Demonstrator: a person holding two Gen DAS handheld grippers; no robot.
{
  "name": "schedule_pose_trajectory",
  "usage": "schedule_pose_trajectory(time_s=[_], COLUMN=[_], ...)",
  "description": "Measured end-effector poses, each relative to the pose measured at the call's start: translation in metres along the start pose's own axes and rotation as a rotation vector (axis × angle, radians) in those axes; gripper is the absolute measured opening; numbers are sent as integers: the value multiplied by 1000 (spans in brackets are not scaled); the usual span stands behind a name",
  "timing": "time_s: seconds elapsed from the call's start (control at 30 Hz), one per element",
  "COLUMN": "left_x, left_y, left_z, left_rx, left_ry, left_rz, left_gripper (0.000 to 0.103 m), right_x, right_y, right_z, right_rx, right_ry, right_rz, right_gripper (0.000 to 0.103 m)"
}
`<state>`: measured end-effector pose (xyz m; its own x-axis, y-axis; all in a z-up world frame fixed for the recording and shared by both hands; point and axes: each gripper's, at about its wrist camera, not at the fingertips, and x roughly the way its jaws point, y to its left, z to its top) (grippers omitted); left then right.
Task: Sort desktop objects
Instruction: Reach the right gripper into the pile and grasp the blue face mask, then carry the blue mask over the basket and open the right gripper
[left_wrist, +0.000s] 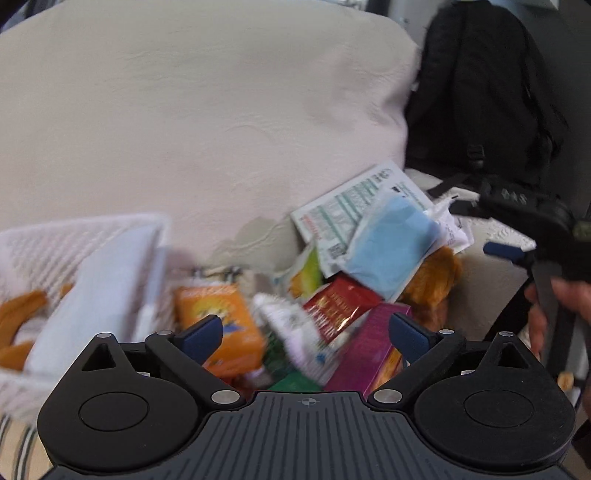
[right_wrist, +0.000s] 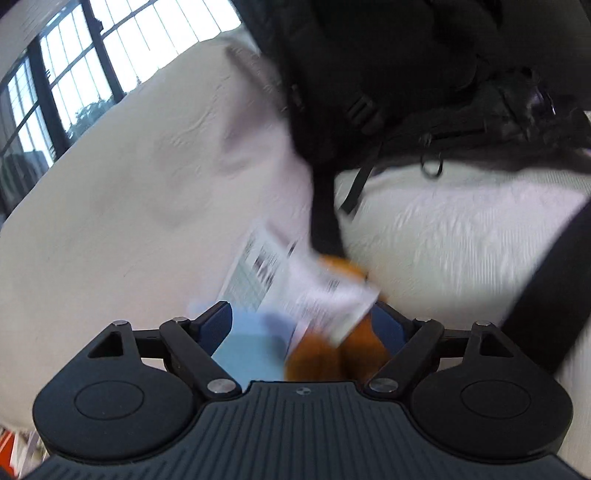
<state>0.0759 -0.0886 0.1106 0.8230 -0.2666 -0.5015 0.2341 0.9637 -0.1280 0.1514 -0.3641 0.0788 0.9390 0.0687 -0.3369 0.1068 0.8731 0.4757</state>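
A pile of small objects lies on a cream sofa. It holds an orange box (left_wrist: 218, 325), a red packet (left_wrist: 338, 306), a magenta box (left_wrist: 369, 354), a white tube (left_wrist: 291, 328), a blue face mask in a clear wrapper (left_wrist: 391, 243), a printed white sachet (left_wrist: 343, 206) and an orange plush toy (left_wrist: 432, 284). My left gripper (left_wrist: 306, 332) is open and empty above the pile. My right gripper (right_wrist: 301, 325) is open over the blue mask (right_wrist: 247, 350), a printed paper slip (right_wrist: 325, 299) and the orange plush (right_wrist: 321, 358). It also shows in the left wrist view (left_wrist: 517, 251).
A white mesh basket (left_wrist: 66, 236) at the left holds a white flat pack (left_wrist: 92, 295) and an orange plush piece (left_wrist: 22, 310). A black backpack (left_wrist: 480, 92) leans at the right, also in the right wrist view (right_wrist: 406, 74). A cream cushion (left_wrist: 203, 110) rises behind. Windows (right_wrist: 74, 55) are at far left.
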Motion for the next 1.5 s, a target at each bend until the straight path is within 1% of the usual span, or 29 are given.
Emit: schedule_pose_trajectory(time_s=[0.07, 0.1, 0.13, 0.2, 0.3, 0.37, 0.4, 0.43, 0.47, 0.5, 0.57, 0.6, 0.77, 0.8, 0.83, 0.87, 0.9, 0.93, 1.0, 1.07, 1.1, 1.13, 1.2, 1.27, 1.3, 1.33, 1.37, 1.43, 1.5], left_x=[16, 27, 37, 61, 102, 127, 137, 143, 147, 150, 150, 149, 126, 123, 120, 116, 112, 106, 97, 89, 87, 83, 79, 76, 75, 73, 71, 66, 56], left_y=[-4, -6, -7, -7, -4, -1, 1, 4, 6, 7, 5, 1, -14, -16, -18, -21, -25, -26, -25, -24, -21, -18, -8, -2, 0, 1, 2, 1, 0], left_z=[7, 11, 12, 14, 15, 13, 11, 9, 7, 4, -4, -8, -24, -26, -30, -31, -33, -36, -44, -52, -54, -57, -60, -63, -65, -68, -70, -71, -69], left_rx=[10, 15, 22, 18, -17, -39, -67, -94, -119, -145, -151, -124, -56, -56, -54, -52, -53, -45, -28, -12, -14, -25, -59, -80, -86, -89, -91, -95, -81], left_ry=[5, 6, 9, 10, 42, 71, 71, 69, 78, 99, 128, 133, 129, 131, 136, 142, 140, 138, 134, 129, 131, 140, 159, 166, 166, 163, 162, 161, 142], left_rz=[4, 9, 22, 53, 85, 114, 106, 93, 78, 44, -9, -11, -45, -48, -54, -66, -73, -78, -76, -58, -55, -53, -58, -54, -50, -43, -36, -34, -27], left_gripper=[102, 102, 102, 102, 102, 102, 102, 101, 102, 100, 95, 89, 74, 67, 56, 51, 44, 38, 33, 32, 30, 26, 24, 24, 24, 22, 22, 22, 22], right_x=[18, 28, 37, 47, 60, 57, 51, 48, 46, 45, 41, 35, 2, -5, -10, -13, -19, -27, -38, -44, -47, -49, -53, -55, -52, -52, -52, -48, -53], right_y=[-3, -1, 2, 13, 17, 14, 14, 13, 10, 5, -1, -2, -10, -12, -11, -12, -12, -9, -5, -5, -4, -4, -3, 0, 3, 4, 2, 1, 1], right_z=[9, 12, 11, 8, -3, -8, -10, -13, -18, -23, -34, -39, -58, -63, -67, -73, -81, -89, -101, -110, -112, -113, -114, -116, -115, -117, -120, -125, -127], right_rx=[-25, -49, -80, -166, -237, -235, -236, -232, -225, -198, -182, -167, -68, -48, -27, 7, 28, 15, -18, -23, -23, -22, -7, -12, -14, -9, 3, 44, 62], right_ry=[9, 35, 45, 89, 179, 191, 183, 192, 215, 242, 227, 228, 203, 197, 209, 247, 266, 264, 277, 295, 288, 289, 297, 310, 307, 310, 329, 363, 358], right_rz=[6, 24, 30, 40, -1, 15, 13, 8, -8, -4, -8, -1, 46, 65, 98, 158, 186, 180, 196, 203, 196, 201, 219, 234, 231, 228, 229, 237, 249], right_gripper=[88, 91, 95, 99, 87, 86, 83, 60, 44, 33, 32, 33, 32, 32, 22, 22, 23, 23, 23, 29, 39, 44, 48, 47, 43, 31, 27, 25, 25])
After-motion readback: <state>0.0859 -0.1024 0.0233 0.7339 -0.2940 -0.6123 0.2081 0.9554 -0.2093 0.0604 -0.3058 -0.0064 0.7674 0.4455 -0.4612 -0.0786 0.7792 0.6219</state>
